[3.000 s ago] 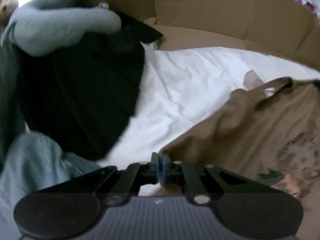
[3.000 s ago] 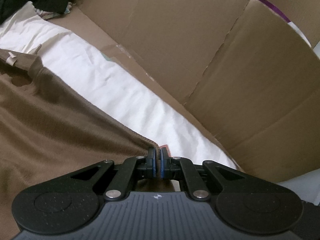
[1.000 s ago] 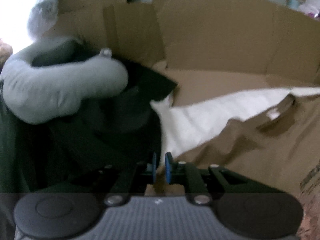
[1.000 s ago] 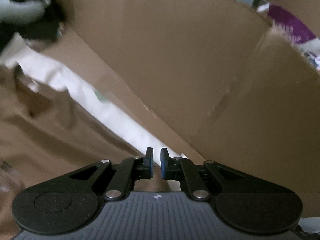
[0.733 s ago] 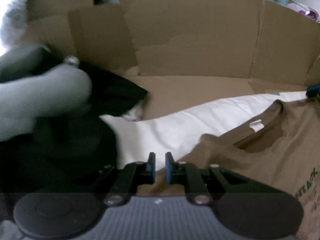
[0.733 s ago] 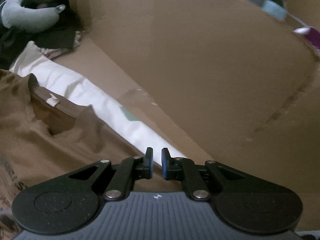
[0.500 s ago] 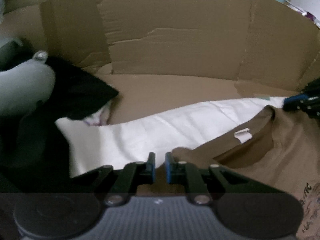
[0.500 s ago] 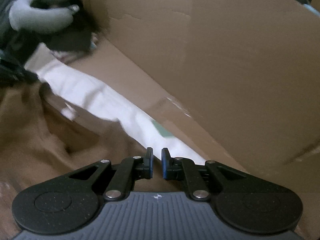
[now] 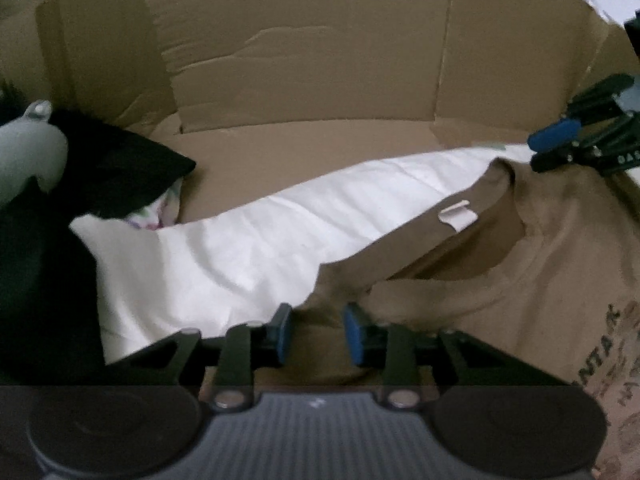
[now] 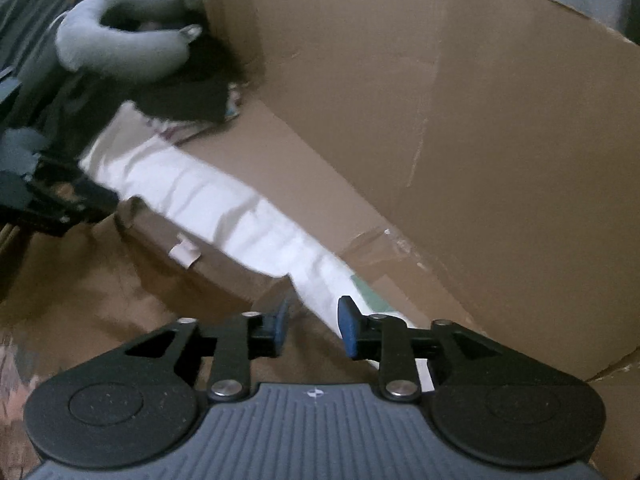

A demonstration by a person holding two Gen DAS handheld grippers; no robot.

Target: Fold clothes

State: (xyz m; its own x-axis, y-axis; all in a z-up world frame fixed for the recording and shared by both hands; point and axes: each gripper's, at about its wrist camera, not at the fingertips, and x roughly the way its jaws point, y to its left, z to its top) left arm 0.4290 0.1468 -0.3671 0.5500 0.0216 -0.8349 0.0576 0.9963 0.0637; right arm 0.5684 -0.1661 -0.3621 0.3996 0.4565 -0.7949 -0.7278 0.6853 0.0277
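Both pairs of jaws, pressed onto brown cloth three seconds ago, are now standing spread with nothing between them, and the shirt is lying lower and flatter than it was.

Corrugated brown cardboard walls (image 9: 304,60) are ringing the work area, and a white quilted sheet (image 9: 248,240) is running across the cardboard floor. On it the brown cotton T-shirt with a printed front (image 9: 560,280) is lying face up, its neckline and small pale label (image 9: 458,216) turned toward the far wall. One shoulder is sitting just ahead of the left gripper (image 9: 316,334), the other just ahead of the right gripper (image 10: 310,326). Each gripper is hovering at its own shoulder, gaping wide. A heap of black clothing (image 9: 100,168) is sitting off to the left with a grey U-shaped neck pillow (image 10: 120,48) on top.

Judging from this, the shirt looks spread rather than folded, though its lower half is out of sight. Trouble is likely coming from the rumpled shoulder cloth at the left gripper: a bite there could be taking in two layers or the sheet beneath, and the sheet would be dragging along. The right gripper is straddling the shirt's edge and the white sheet, so the same mix-up is threatening there. An uneven grab between the two sides would be skewing any fold.
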